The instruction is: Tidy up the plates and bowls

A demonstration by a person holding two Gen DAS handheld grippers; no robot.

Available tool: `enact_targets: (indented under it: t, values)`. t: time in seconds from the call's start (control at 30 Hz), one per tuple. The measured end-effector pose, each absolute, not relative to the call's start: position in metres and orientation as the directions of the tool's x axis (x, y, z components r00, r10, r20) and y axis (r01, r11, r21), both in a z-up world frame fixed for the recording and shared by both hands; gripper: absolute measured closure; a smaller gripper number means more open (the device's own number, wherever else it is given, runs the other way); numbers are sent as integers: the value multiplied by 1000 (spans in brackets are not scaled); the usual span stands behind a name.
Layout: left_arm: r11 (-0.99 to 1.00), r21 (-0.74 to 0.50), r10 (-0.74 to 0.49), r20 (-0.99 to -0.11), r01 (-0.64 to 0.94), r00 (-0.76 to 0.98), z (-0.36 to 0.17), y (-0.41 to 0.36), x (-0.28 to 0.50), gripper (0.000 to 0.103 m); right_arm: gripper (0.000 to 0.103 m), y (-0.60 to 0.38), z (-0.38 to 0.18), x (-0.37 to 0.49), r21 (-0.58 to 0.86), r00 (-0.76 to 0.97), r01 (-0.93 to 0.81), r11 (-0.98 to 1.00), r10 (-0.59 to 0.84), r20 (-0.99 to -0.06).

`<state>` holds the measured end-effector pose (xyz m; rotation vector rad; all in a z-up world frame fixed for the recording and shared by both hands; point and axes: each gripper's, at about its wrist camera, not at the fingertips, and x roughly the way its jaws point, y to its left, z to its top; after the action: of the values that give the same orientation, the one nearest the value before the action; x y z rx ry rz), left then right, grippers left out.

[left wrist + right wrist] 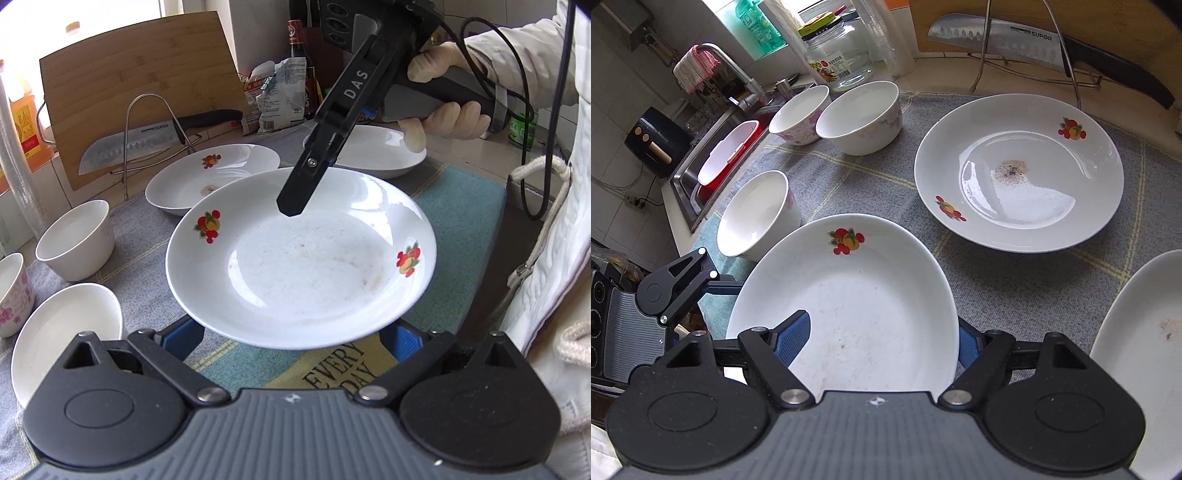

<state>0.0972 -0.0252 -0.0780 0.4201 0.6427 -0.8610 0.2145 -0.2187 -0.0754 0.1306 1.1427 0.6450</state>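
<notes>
A white plate with fruit prints [301, 258] [857, 302] hangs a little above the checked mat [461, 229]. My right gripper [295, 201] [881, 326] is shut on its rim, one blue pad [793, 339] inside the plate and the other behind the rim. My left gripper [291, 334] reaches under the opposite rim with its fingers [181, 339] wide apart; the plate hides their tips. A second fruit-print plate [210, 177] [1019, 173] and a plain plate [380, 151] [1145, 350] lie on the mat. Three bowls [757, 214] [860, 118] [799, 114] stand beside them.
A knife [997, 37] rests on a wire rack in front of a bamboo board [136, 74]. The sink [701, 177] holds a red basin. A glass jar [842, 55], bottles and packets line the wall. A gloved hand [447, 110] holds the right gripper.
</notes>
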Motion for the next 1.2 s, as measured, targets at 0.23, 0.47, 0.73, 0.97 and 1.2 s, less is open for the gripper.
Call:
enact_targets:
  t: [0.23, 0.47, 0.73, 0.97, 1.2]
  values:
    - [561, 80, -584, -667, 824, 462, -71, -40, 101, 3, 19, -241, -69, 209, 408, 294, -378, 831, 526, -798]
    - [519, 74, -610, -666, 852, 430, -67, -61, 111, 3, 19, -266, -63, 202, 394, 342, -334, 856, 500, -796]
    - [460, 69, -641, -664, 885, 385, -67, -87, 123, 3, 19, -296, -59, 196, 381, 387, -278, 882, 465, -796]
    - [409, 71, -667, -657, 910, 351, -71, -109, 134, 3, 19, -323, -56, 192, 370, 422, -232, 900, 436, -795]
    - [360, 68, -688, -655, 931, 313, -76, -132, 146, 3, 19, -351, -56, 187, 366, 450, -178, 913, 407, -795]
